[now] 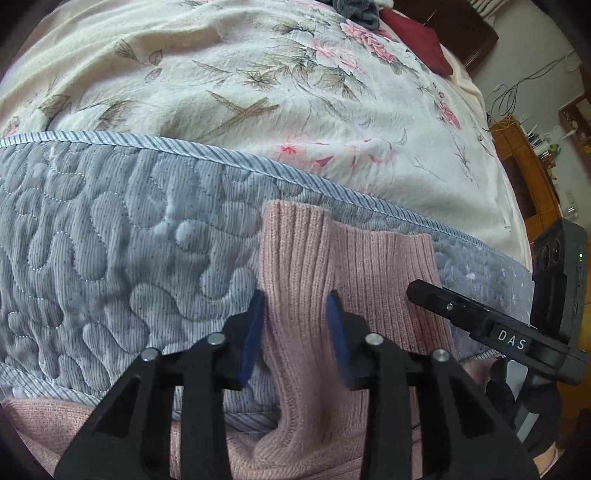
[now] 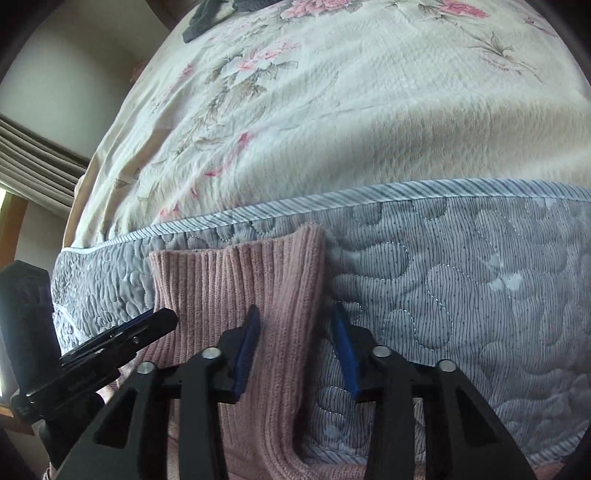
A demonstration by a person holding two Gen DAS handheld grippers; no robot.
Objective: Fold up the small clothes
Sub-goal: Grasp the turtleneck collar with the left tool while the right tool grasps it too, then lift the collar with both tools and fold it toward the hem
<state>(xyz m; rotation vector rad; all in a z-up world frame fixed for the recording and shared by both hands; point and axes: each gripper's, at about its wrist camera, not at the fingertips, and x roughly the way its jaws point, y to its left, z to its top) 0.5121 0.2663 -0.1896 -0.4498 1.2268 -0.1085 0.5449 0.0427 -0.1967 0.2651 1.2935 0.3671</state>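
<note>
Both grippers, left [image 1: 295, 325] and right [image 2: 295, 332], stand apart, straddling pink ribbed knit sleeves [image 1: 295, 266]. The lapped cuffs may shift if snagged

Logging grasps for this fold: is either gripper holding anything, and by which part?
Nothing is held. Both the left gripper and right gripper are open, their fingers straddling the pink knit garment lying on the grey quilted mat.

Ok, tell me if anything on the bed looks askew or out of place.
The two pink knit sleeves on the grey quilted pad do not lie square: their cuffs overlap, one ridged up above the other. The left claw and right claw each straddle a sleeve, open. Dark clothing sits bunched at the far end of the floral bedspread.
</note>
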